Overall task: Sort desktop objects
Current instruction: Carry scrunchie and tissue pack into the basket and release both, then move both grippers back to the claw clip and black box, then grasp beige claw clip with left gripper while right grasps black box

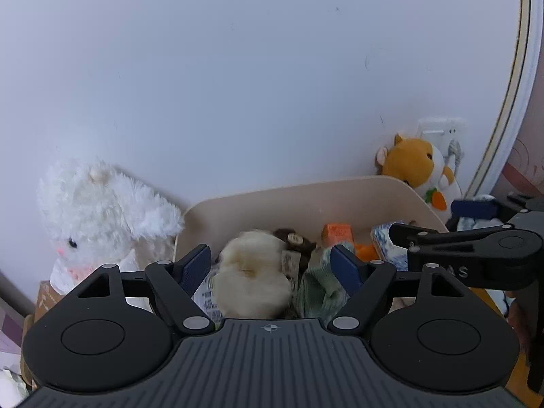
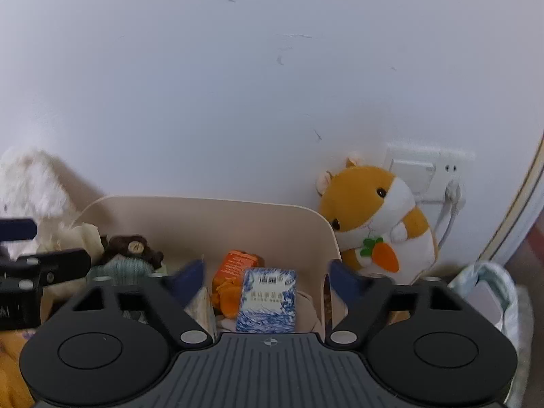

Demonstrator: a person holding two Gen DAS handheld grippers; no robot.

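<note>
Both grippers hover over the beige, round-cornered plastic bin (image 1: 306, 200) that stands against the white wall, so the sorting looks well along: the bin already holds the goods. The left gripper (image 1: 272, 265) has its jaws spread wide and empty above the cream fluffy plush (image 1: 253, 272) and a green knitted piece (image 1: 316, 289) at the bin's left end. The right gripper (image 2: 267, 280) is likewise spread and holds nothing, poised over the blue-and-white printed box (image 2: 267, 301) and the orange packet (image 2: 234, 265) near the bin's right wall. Whether anything was just dropped cannot be told. The next move probably calls for pulling back to fetch a loose item, perhaps the orange hamster plush (image 2: 377, 217) beside the bin's right corner.
</note>
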